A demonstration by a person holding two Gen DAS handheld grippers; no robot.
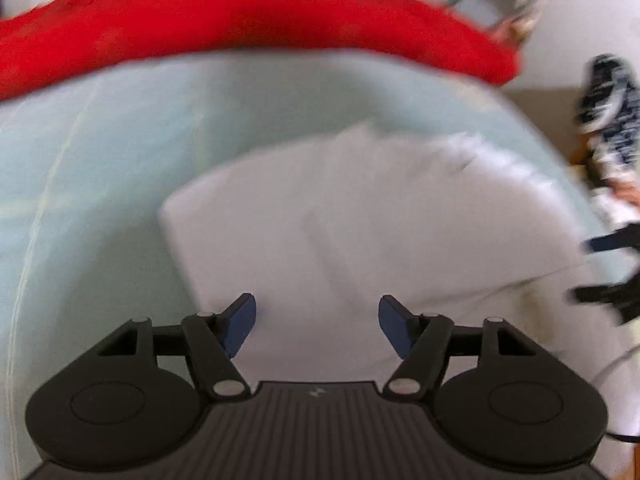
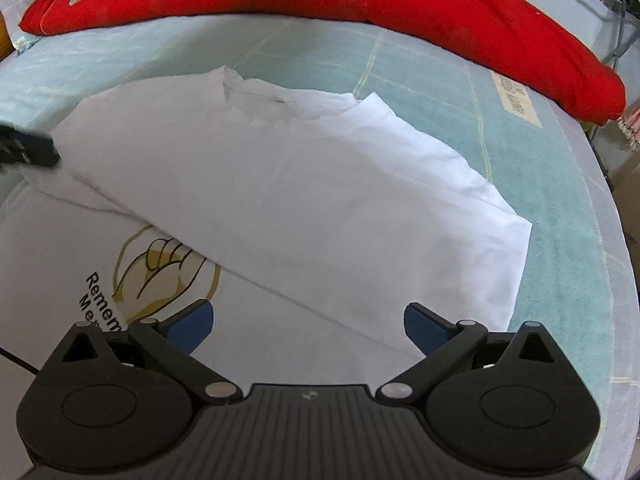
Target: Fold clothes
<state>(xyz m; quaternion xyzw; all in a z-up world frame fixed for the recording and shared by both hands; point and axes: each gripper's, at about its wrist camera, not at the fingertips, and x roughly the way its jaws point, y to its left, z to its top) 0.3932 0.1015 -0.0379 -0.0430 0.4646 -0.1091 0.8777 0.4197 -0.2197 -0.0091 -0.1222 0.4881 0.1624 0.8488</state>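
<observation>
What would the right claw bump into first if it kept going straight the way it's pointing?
Most likely the white shirt. The right claw is open and angled down over its folded part, with nothing else in between. How far above the cloth it hangs is hard to judge.

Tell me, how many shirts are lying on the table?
2. The white T-shirt lies half folded in the middle, right under the cameras. The red shirt lies along the far edge of the table. More may be hidden outside the pictures.

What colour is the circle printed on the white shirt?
Gold, around a drawn hand, on the white shirt; clearest in the right wrist view.
</observation>
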